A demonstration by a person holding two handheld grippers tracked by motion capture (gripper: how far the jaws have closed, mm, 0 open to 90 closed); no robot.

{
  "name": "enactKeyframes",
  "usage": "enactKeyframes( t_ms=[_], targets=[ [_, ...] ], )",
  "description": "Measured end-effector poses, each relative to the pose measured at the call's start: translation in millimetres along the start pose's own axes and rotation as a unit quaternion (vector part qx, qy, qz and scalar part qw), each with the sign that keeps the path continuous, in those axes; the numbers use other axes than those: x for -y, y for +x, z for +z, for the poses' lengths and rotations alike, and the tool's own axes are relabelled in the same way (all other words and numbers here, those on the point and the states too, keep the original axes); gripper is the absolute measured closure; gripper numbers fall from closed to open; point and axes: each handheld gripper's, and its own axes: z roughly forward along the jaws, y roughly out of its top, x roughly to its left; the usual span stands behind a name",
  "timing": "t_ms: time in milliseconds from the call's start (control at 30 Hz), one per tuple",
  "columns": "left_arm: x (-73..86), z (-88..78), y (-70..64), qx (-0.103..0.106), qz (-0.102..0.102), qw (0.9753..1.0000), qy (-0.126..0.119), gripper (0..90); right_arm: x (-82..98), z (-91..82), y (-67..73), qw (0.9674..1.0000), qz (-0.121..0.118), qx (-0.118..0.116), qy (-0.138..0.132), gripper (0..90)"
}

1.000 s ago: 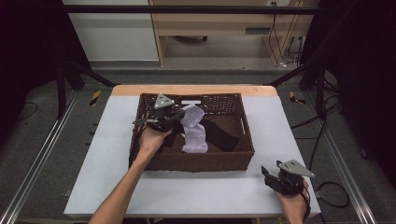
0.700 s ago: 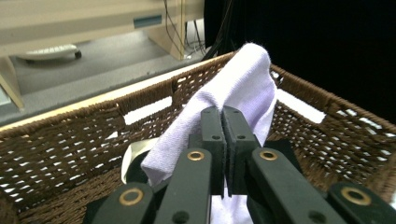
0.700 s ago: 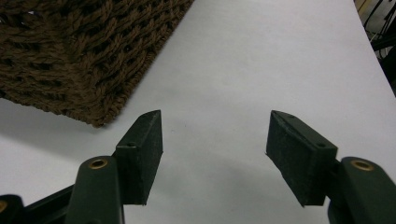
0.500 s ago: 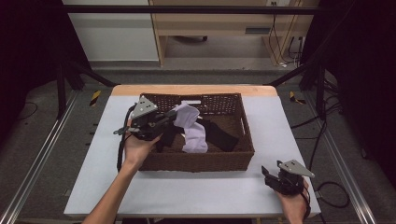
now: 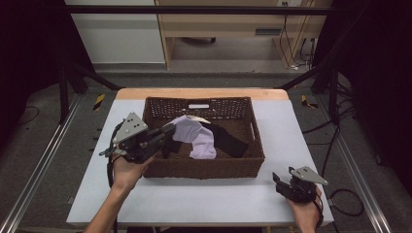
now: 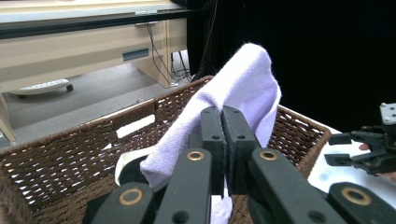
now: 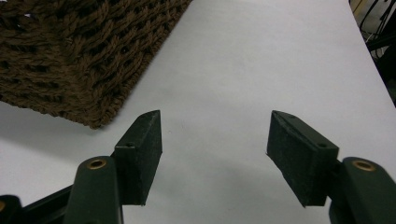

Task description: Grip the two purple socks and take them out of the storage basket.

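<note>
over the basket's left rim, left tool clamped on lavender sock; right tool wide

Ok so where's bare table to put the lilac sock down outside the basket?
Bare white table runs along the near edge in front of the basket, between the left claw and right claw. The strip right of the basket is free too. Inside, the lilac sock and black socks crowd it.
</note>
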Motion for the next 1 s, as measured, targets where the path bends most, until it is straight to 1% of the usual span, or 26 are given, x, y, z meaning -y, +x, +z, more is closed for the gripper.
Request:
enactKeyframes(
  t_ms=[100,300,367,433,567,767,867,1000],
  targets=[
    [2.1,-7.9,-3.5,0.002,0.004,1.0000,-0.003,87.5,-0.2,-0.5,0.0,1.0000,0.001,0.001,-0.001,35.7],
    [4.0,-25.0,-12.9,0.016,0.006,0.9998,-0.014,87.5,-0.2,-0.7,-0.2,1.0000,0.001,0.002,-0.001,35.6],
    [5.9,-28.4,-17.2,0.020,0.010,0.9997,-0.011,87.5,-0.1,-0.8,0.0,1.0000,0.001,0.002,-0.002,35.5],
    [11.8,-32.5,-23.6,0.026,0.017,0.9995,-0.010,87.5,-0.2,-1.1,0.0,1.0000,0.002,0.003,-0.002,35.4],
    [21.9,-36.6,-30.6,0.032,0.021,0.9993,-0.001,87.4,0.0,-0.9,0.0,1.0000,0.002,0.004,-0.002,35.2],
    [36.6,-43.2,-38.6,0.038,0.021,0.9990,0.008,87.4,0.2,-0.9,0.0,1.0000,0.004,0.004,-0.002,35.0],
    [46.8,-43.5,-42.2,0.044,0.021,0.9986,0.020,87.3,0.3,-1.0,0.2,1.0000,0.005,0.005,-0.001,35.0],
    [62.4,-43.3,-43.1,0.050,0.011,0.9981,0.035,87.3,0.6,-1.3,-0.2,1.0000,0.004,0.005,-0.001,34.9]
  ],
)
